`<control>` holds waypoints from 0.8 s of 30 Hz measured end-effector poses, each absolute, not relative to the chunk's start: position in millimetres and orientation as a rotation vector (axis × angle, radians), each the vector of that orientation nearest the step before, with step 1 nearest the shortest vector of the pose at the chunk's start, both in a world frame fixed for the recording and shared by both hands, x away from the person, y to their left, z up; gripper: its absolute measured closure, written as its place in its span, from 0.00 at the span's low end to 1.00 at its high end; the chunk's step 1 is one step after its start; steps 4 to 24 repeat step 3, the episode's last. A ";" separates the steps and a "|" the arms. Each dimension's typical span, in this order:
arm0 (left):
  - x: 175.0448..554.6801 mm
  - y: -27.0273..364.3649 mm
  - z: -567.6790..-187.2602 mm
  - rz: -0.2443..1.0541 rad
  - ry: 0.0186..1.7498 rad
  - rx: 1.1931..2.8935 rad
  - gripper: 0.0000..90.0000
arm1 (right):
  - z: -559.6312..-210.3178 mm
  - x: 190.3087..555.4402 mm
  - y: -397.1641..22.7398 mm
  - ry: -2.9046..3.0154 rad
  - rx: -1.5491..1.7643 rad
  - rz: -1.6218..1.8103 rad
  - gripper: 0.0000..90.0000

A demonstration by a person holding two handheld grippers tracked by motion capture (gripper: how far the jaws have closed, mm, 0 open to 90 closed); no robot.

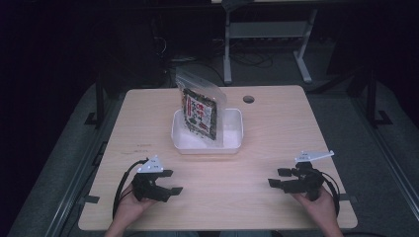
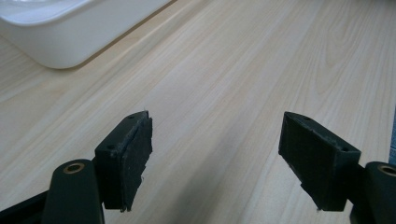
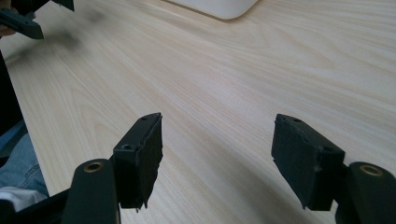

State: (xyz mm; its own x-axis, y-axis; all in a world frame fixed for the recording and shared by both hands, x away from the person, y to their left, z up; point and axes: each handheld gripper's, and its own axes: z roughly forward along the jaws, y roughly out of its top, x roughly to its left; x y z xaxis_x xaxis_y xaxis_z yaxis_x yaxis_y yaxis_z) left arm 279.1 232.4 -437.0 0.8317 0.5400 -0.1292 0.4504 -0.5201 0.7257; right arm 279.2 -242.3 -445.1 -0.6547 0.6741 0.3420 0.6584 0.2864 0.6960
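both hands low at the near tabletop [image 1: 276, 123] edge, left gripper [image 1: 168, 181] and right gripper [image 1: 279, 177] aimed inward, fingers spread, nothing held. snack bag [image 1: 200, 116] leans upright in the white tray [image 1: 232, 143], mid-table.

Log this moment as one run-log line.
left tongs: open, empty | right tongs: open, empty | snack bag: upright in white tub | table: both tongs near front edge
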 end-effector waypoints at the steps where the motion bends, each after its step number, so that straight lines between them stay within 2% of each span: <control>1: 279.2 233.4 -436.4 0.144 0.721 2.199 0.28 | -445.3 279.4 -241.5 2.506 1.295 1.343 0.36; 24: 279.0 234.7 -435.8 0.148 0.725 2.192 0.28 | -445.7 279.7 -240.7 2.511 1.290 1.341 0.36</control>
